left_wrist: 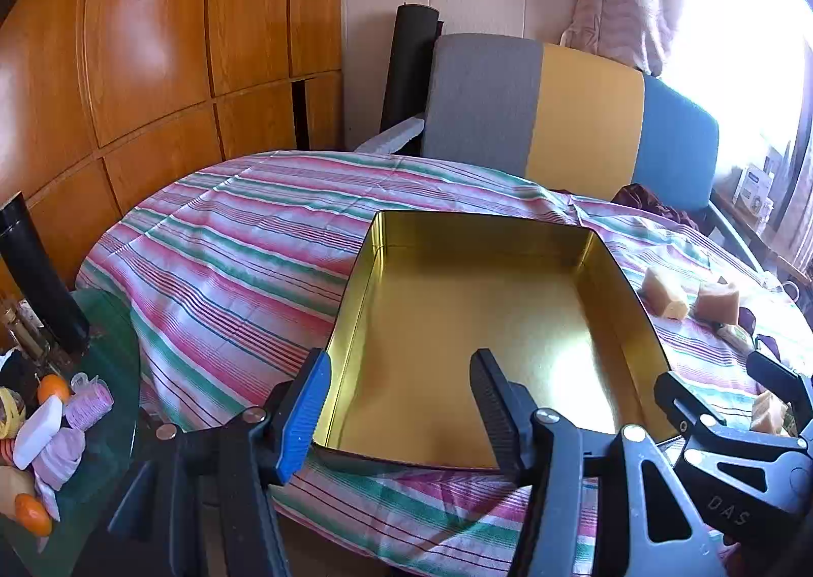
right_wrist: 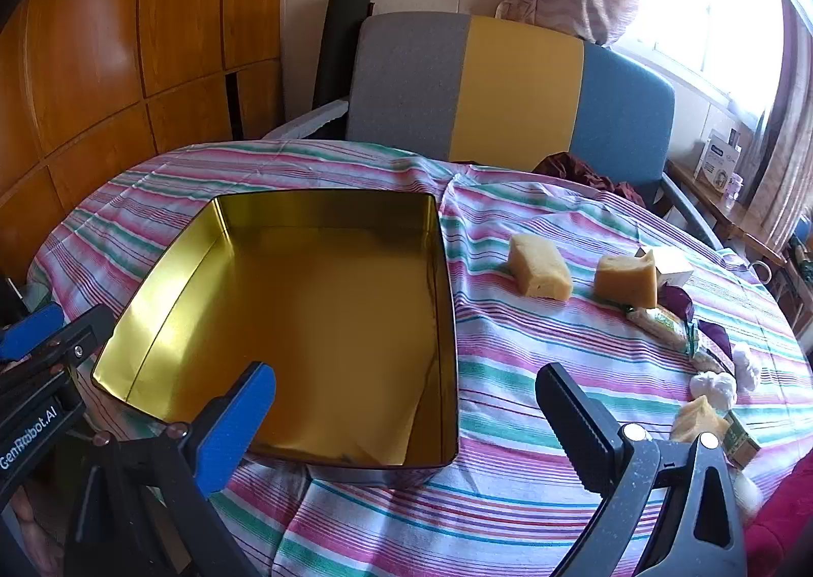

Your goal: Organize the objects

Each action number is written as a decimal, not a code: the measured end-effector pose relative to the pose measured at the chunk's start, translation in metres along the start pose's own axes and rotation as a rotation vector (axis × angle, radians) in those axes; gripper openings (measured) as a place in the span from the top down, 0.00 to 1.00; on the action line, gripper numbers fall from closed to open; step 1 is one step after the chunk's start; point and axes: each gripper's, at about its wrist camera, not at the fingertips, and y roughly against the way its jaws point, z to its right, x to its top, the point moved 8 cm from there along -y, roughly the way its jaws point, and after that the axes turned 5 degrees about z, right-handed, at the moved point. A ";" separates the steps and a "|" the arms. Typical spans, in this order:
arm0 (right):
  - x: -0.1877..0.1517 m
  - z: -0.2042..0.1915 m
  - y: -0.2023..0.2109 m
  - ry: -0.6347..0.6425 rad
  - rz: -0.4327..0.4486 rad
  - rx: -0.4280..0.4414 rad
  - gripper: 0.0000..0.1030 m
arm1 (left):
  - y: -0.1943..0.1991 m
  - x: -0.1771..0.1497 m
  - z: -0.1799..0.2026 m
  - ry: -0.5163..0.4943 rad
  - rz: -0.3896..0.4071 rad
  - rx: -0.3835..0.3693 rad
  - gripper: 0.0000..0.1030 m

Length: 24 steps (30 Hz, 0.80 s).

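Observation:
An empty gold-lined rectangular tin (left_wrist: 625,323) (right_wrist: 447,323) stands on the striped tablecloth (right_wrist: 508,501). My left gripper (left_wrist: 400,374) hovers at the tin's near-left corner; its blue and black fingers stand apart with nothing pressed between them. My right gripper (right_wrist: 406,371) is wide open above the tin's near-right corner. To the right of the tin lie two yellow blocks (right_wrist: 538,272) (right_wrist: 625,280) and a third one (right_wrist: 698,419) beside the right gripper's black finger. Wrapped packets (right_wrist: 660,323) and white lumps (right_wrist: 716,386) sit nearby.
A chair with a grey, yellow and blue backrest (right_wrist: 508,84) stands behind the table. A small white box (right_wrist: 673,267) and a small green box (right_wrist: 742,445) lie at the right. A glass side table (left_wrist: 112,424) at the left holds oranges (left_wrist: 51,388) and a black cylinder (left_wrist: 40,272).

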 end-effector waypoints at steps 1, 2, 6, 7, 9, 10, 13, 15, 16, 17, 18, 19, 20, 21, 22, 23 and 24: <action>0.000 0.001 0.000 0.003 -0.001 -0.003 0.00 | 0.000 0.000 -0.001 0.005 0.000 0.012 0.44; 0.000 0.002 -0.001 0.005 -0.002 -0.005 0.00 | 0.000 -0.001 -0.001 0.004 -0.002 0.012 0.44; -0.001 0.004 -0.003 0.005 -0.012 -0.005 0.00 | -0.002 -0.003 -0.001 -0.003 -0.010 0.017 0.43; -0.002 0.005 -0.004 0.003 -0.017 -0.004 0.00 | -0.003 -0.004 -0.001 -0.003 -0.012 0.015 0.42; -0.003 0.006 -0.007 0.001 -0.030 -0.002 0.00 | -0.005 -0.004 -0.001 -0.005 -0.015 0.015 0.39; -0.004 0.007 -0.008 0.001 -0.034 -0.003 0.00 | -0.005 -0.004 -0.001 -0.006 -0.016 0.013 0.37; -0.005 0.008 -0.011 0.005 -0.041 -0.007 0.00 | -0.005 -0.005 0.000 -0.010 -0.018 0.008 0.32; -0.003 0.010 -0.011 0.008 -0.031 -0.011 0.00 | -0.006 -0.004 0.000 -0.007 -0.020 0.001 0.29; -0.001 0.012 -0.011 0.013 -0.021 -0.016 0.00 | -0.006 -0.003 0.000 -0.007 -0.017 0.000 0.26; 0.001 0.014 -0.011 0.023 -0.009 -0.024 0.00 | -0.005 -0.002 0.001 -0.008 -0.016 -0.003 0.24; 0.003 0.016 -0.012 0.026 -0.004 -0.028 0.00 | -0.005 -0.001 0.001 -0.008 -0.014 -0.005 0.23; 0.004 0.018 -0.012 0.021 -0.002 -0.031 0.00 | -0.004 0.000 0.002 -0.007 -0.009 -0.007 0.22; 0.005 0.021 -0.012 0.012 0.001 -0.030 0.00 | -0.004 0.001 0.002 -0.006 -0.008 -0.010 0.21; 0.006 0.023 -0.011 0.005 0.007 -0.030 0.00 | -0.003 0.002 0.002 -0.002 -0.008 -0.018 0.19; 0.007 0.026 -0.010 0.006 0.013 -0.035 0.00 | -0.003 0.004 0.003 0.003 -0.006 -0.025 0.18; 0.008 0.028 -0.009 0.010 0.020 -0.043 0.00 | -0.002 0.005 0.004 0.005 -0.005 -0.034 0.18; 0.009 0.030 -0.007 0.013 0.028 -0.049 0.00 | -0.002 0.006 0.007 0.004 -0.009 -0.047 0.17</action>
